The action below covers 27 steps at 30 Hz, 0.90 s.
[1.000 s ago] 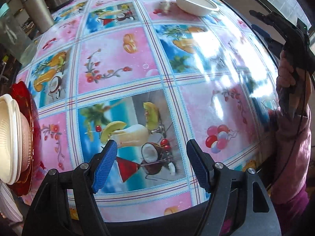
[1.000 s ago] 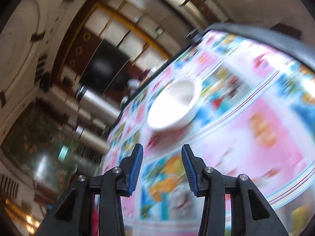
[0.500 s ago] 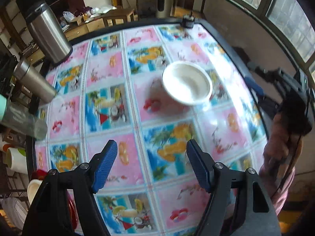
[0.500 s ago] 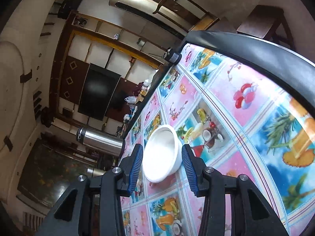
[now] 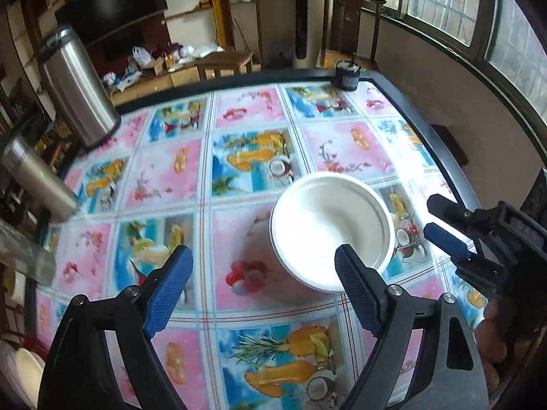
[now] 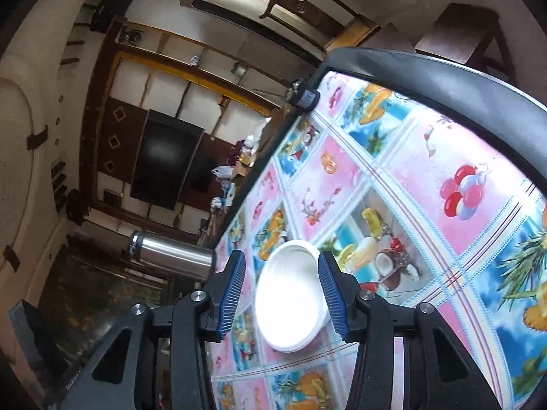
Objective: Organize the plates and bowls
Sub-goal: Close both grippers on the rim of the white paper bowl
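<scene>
White bowl sits upright and empty on the table, on a bright cloth of fruit and drink pictures, towards the table's right side. The right tool is the nearer one: it comes in from the right edge, rolled onto its side and aimed straight at the bowl, which shows in the gap between its blue pads, ahead of them and not touched. Its jaws are spread, though the gap looks narrower than the bowl, so a grip on the rim seems more likely than one around it. The left tool hovers above and behind, jaws wide apart and holding nothing, the bowl ahead and to its right. A round bowl has no long axis.
</scene>
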Tool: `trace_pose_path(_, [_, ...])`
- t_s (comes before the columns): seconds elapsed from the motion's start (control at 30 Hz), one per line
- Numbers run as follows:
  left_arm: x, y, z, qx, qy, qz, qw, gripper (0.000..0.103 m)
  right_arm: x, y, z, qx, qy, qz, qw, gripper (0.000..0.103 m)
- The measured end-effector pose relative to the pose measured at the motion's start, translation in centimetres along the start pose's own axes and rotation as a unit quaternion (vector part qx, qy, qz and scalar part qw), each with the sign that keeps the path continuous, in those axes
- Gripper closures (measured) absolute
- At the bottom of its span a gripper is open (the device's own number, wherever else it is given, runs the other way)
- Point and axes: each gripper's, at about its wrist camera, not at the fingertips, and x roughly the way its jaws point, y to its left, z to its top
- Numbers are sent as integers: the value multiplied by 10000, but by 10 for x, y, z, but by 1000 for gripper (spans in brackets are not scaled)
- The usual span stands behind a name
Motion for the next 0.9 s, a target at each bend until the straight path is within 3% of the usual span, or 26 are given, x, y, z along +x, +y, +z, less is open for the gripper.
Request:
trace_pose_path(0.13, [17, 21, -12, -703, 92, -427, 9966, 17, 26, -18, -5, 251, 622, 205, 9975, 55])
trace_pose_path(0.3, [30, 40, -5, -1407, 205, -1011, 9847, 17, 42, -17, -11, 155, 767, -68, 9969, 55])
trace_pose_path(0.43, [42, 42, -4, -1577, 225, -1099, 9811, 17, 54, -9, -19, -16, 870, -217, 9960, 56])
trace_pose_path(0.5, [52, 40, -4, -1586, 447, -1382, 9766, 18, 55, -7, -21, -25, 845, -254, 9961, 56])
trace_pose_path(0.67, [65, 35, -6, -1615, 545, -2104, 9626, 18, 57, -8, -22, -66, 732, -457, 9962, 56])
trace_pose_path(0.77, [77, 38, -10, -1837, 644, -2482, 9490, 18, 59, -8, -24, -78, 749, -497, 9959, 56])
trace_pose_path(0.9, [73, 40, -9, -1829, 446, -2276, 9554, 20, 58, -5, -26, -142, 676, -527, 9962, 56])
